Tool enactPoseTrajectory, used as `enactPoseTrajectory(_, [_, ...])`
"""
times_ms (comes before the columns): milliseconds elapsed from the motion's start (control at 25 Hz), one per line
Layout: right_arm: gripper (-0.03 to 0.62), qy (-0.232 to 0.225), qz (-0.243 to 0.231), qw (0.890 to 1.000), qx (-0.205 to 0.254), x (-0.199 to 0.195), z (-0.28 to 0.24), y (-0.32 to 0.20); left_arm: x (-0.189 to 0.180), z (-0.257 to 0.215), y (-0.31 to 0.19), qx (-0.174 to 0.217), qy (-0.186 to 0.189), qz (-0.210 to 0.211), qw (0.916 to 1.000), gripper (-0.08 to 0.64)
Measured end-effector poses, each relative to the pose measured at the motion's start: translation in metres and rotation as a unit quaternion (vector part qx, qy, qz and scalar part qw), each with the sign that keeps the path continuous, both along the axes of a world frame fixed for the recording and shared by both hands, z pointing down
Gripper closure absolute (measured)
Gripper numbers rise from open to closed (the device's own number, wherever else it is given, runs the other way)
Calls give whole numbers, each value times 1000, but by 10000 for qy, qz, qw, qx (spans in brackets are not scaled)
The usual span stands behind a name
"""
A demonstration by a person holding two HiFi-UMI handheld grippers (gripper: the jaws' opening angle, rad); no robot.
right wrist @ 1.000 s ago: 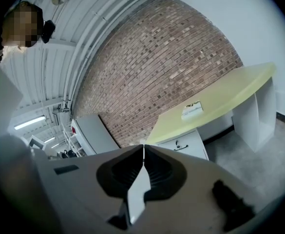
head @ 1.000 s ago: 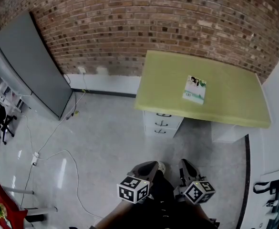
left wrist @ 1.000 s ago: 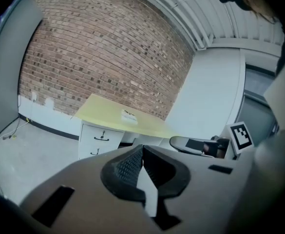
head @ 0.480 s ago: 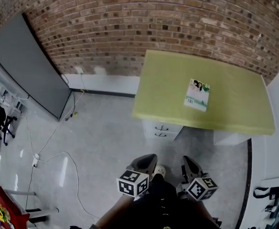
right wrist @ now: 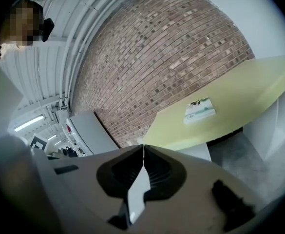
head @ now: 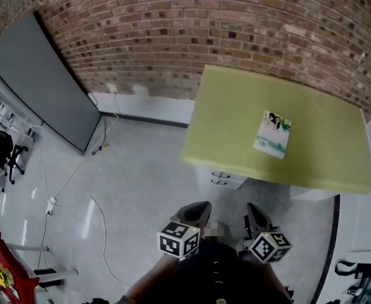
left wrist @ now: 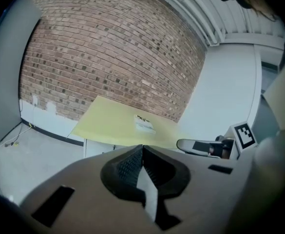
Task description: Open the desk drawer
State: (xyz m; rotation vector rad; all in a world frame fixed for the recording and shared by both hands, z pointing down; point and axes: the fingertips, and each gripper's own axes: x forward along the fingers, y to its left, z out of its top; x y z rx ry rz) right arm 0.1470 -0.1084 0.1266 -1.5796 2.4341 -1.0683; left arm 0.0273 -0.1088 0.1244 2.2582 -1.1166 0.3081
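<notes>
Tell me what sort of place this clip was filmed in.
Probably an office or workshop room. A desk with drawers stands by a bare brick wall, and a large grey panel stands off to one side on a smooth floor.

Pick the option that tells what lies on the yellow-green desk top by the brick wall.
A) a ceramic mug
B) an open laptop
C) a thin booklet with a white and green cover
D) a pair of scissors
C: a thin booklet with a white and green cover lies flat on the yellow-green desk top, toward its right half in the head view, and nothing else shows on that surface.
</notes>
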Motion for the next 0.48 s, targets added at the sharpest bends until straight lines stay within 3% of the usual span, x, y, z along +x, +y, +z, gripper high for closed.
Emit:
enactPoseTrajectory(280, [578,-6,-162,9999,4,-3,8,-30,3,6,-32,18,31,-146,9999,549])
enactPoseTrajectory(480, [578,127,35,9998,120,6,-3,-38,5,-3,-38,88,38,8,10000,549])
